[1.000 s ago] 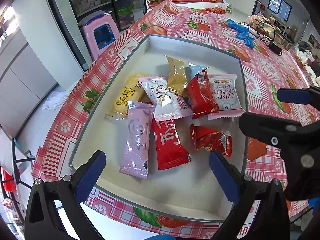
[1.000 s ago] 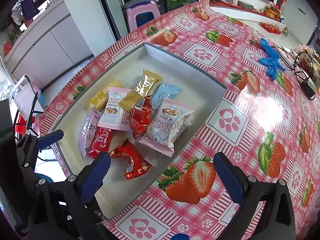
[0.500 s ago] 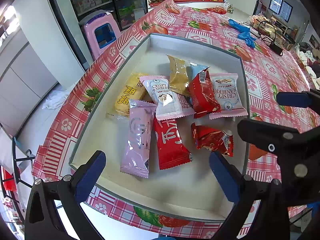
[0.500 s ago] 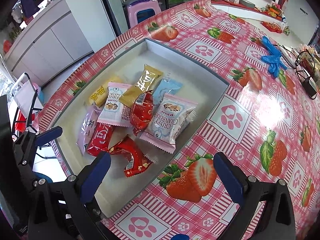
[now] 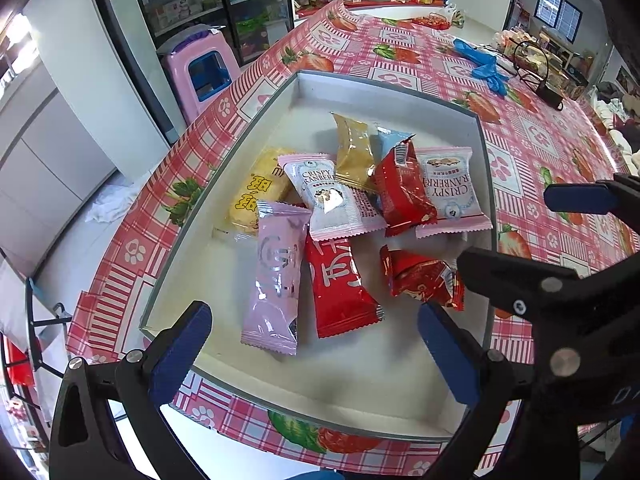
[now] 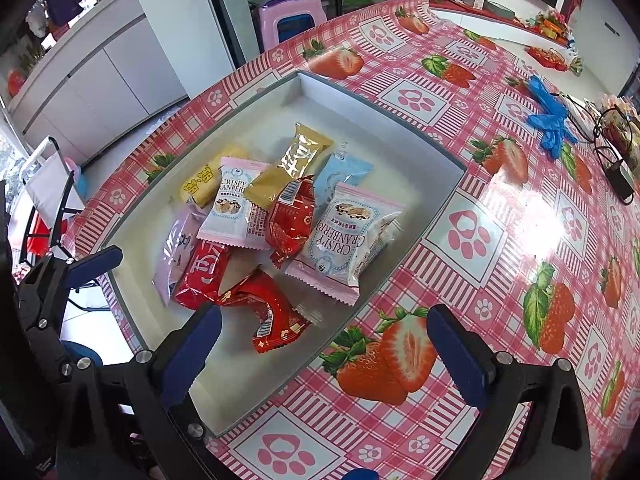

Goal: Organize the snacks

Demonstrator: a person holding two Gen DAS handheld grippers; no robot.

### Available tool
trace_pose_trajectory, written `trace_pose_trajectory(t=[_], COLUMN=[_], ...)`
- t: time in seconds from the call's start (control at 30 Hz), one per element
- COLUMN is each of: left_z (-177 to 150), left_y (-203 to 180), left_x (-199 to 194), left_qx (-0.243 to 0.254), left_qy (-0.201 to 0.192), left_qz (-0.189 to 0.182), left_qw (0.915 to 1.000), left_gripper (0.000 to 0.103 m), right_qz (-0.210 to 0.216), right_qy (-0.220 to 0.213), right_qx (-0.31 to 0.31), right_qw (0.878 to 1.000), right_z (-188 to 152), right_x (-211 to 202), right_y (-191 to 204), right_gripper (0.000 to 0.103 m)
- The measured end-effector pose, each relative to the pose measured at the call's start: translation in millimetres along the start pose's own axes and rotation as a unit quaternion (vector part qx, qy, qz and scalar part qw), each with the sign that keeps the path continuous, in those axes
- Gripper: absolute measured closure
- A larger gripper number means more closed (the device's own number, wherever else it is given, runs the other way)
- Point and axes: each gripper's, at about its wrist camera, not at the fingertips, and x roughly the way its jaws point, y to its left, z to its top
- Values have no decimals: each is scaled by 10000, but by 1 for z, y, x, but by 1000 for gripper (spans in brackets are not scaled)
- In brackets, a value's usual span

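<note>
A shallow white tray (image 5: pixel 200 280) (image 6: pixel 420 148) on the strawberry tablecloth holds several snack packets: a lilac one (image 5: pixel 276 276), a red one (image 5: pixel 340 288), a crumpled red one (image 5: pixel 420 276) (image 6: pixel 264 312), two pink "Crispy Cranberry" packs (image 5: pixel 332 200) (image 6: pixel 344 240), plus gold, yellow and pale blue ones. My left gripper (image 5: pixel 316 356) is open and empty above the tray's near edge. My right gripper (image 6: pixel 324 352) is open and empty over the tray's near right corner; it also shows in the left wrist view (image 5: pixel 560 248).
Blue gloves (image 6: pixel 548 116) and a black cable with adapter (image 6: pixel 616 168) lie far right on the table. A pink stool (image 5: pixel 200 68) and white cabinets stand beyond the table's left edge. The table edge runs just below both grippers.
Both grippers have drifted slightly closer to the tray. The packets have not moved, and both grippers stay open.
</note>
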Motion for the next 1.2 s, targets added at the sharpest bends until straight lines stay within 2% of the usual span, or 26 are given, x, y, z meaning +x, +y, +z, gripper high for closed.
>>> trace_pose_trajectory(t=[0.3,0.57,1.2], left_z=[0,0,-1], left_y=[-1,-4,-7], left_x=[-1,-2,-2], left_qx=[14,40,83], left_qy=[-7,-21,-32], left_qz=[-4,6,-10], left_qw=[10000,10000,10000], left_gripper=[0,0,0], right_qz=[-47,-265,-378], right_qy=[-12,-47,-59], right_qx=[-44,-191,-363], right_qw=[10000,9995,9986], right_z=[1,1,-1], right_x=[-1,-1,0], right_y=[2,7,13], right_gripper=[0,0,0])
